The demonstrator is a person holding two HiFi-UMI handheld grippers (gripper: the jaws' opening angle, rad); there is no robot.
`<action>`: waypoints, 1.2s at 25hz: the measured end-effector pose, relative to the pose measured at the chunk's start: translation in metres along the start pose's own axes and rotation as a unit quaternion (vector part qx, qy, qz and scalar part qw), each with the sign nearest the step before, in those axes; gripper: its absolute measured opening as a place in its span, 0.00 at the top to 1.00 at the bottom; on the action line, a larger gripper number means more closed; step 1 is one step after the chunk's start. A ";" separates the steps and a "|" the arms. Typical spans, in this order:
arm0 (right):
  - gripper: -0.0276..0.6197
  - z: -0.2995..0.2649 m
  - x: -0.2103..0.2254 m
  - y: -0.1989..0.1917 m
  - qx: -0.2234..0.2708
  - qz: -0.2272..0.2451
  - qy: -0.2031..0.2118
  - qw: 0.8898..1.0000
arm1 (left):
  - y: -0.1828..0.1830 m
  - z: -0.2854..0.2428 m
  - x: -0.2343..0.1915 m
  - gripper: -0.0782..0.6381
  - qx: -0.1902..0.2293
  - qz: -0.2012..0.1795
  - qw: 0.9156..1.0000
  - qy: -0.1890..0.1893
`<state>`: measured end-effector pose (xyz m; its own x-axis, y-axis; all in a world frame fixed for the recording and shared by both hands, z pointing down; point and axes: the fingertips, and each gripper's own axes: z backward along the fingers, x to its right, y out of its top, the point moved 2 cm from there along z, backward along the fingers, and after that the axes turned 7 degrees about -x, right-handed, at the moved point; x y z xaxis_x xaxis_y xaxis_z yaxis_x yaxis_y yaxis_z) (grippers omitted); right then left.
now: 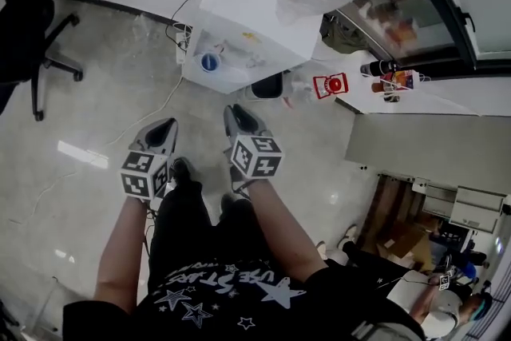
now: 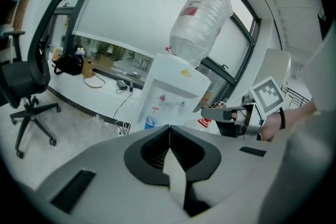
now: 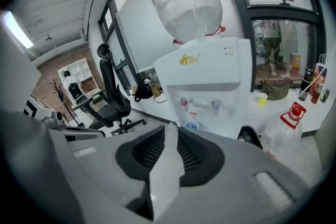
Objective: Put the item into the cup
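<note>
A blue cup (image 1: 210,61) stands in the tap bay of a white water dispenser (image 1: 267,8) ahead of me. Both gripper views face it, with the cup (image 2: 151,122) low on the dispenser front (image 3: 191,126). My left gripper (image 1: 165,126) and right gripper (image 1: 237,113) hang side by side over the floor, well short of the dispenser. The jaws of each meet at the tips, left (image 2: 169,127) and right (image 3: 171,127), and I see nothing held between them. No loose item shows in any view.
A large water bottle (image 2: 202,21) sits upside down on the dispenser. On the floor to the right lies an empty bottle with a red cap (image 1: 329,84). A black office chair (image 1: 28,20) stands at the left. White cables (image 1: 152,112) trail across the floor.
</note>
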<state>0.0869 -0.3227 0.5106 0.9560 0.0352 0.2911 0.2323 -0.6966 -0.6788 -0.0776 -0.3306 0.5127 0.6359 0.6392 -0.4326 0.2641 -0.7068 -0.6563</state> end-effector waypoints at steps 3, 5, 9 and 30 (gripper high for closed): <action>0.84 0.031 0.005 -0.005 0.010 0.002 0.014 1.000 | -0.005 0.011 0.030 0.88 0.003 -0.003 1.000 0.005; 0.84 0.049 0.012 -0.006 0.024 0.003 0.025 0.999 | -0.006 0.013 0.050 0.88 0.012 -0.011 1.000 0.009; 0.84 0.088 0.023 -0.011 0.029 0.004 0.043 0.999 | -0.009 0.021 0.091 0.88 0.024 -0.027 0.999 0.017; 0.86 0.308 0.076 -0.084 0.087 0.078 0.107 0.987 | -0.076 0.084 0.301 0.88 0.102 -0.050 0.991 0.072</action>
<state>0.1955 -0.0410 0.3819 0.9277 -0.2278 0.2959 0.1292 -0.5475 -0.8267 0.0331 -0.0594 0.3808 0.7147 0.6425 -0.2764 0.1884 -0.5574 -0.8086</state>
